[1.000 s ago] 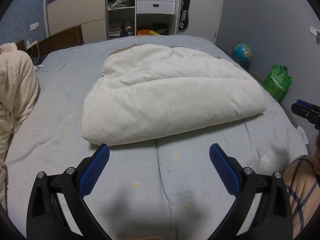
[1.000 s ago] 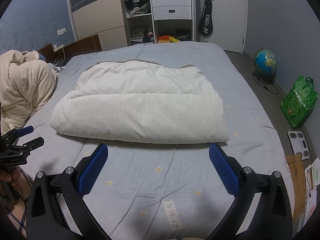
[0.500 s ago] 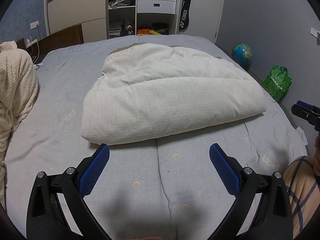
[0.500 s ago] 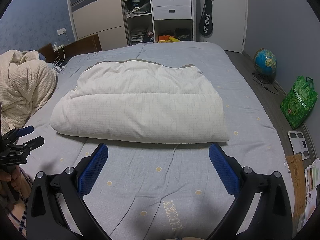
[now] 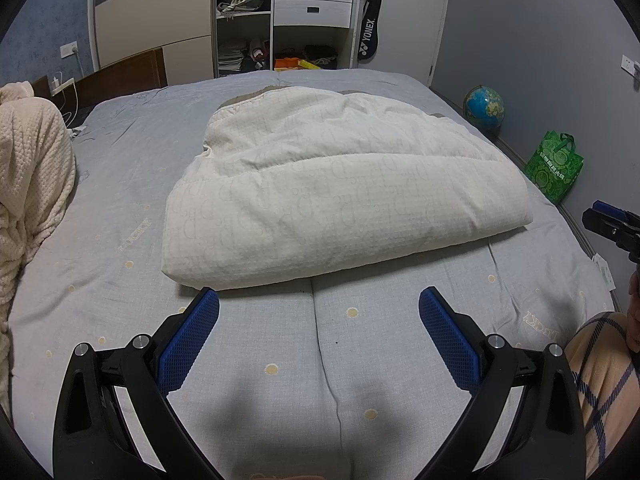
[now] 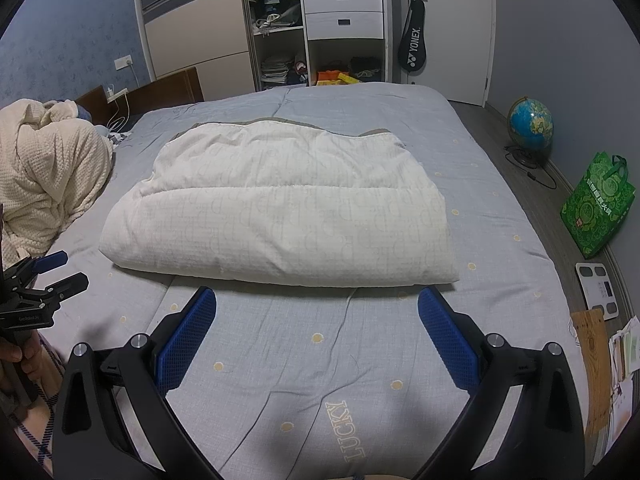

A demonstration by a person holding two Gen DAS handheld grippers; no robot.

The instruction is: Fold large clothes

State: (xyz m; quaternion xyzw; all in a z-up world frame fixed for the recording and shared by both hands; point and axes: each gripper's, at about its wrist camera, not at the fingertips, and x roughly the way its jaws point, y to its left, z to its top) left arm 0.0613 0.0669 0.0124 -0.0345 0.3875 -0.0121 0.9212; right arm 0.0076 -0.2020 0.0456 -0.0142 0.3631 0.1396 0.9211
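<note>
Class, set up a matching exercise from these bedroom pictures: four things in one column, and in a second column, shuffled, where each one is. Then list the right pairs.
Things
1. folded white quilt
2. globe
3. cream knitted blanket
4. racket bag

Places
A. hanging beside the white drawers
B. on the floor by the right wall
C. in the middle of the grey bed
D. heaped at the left edge of the bed

Pairs: 1-C, 2-B, 3-D, 4-A
</note>
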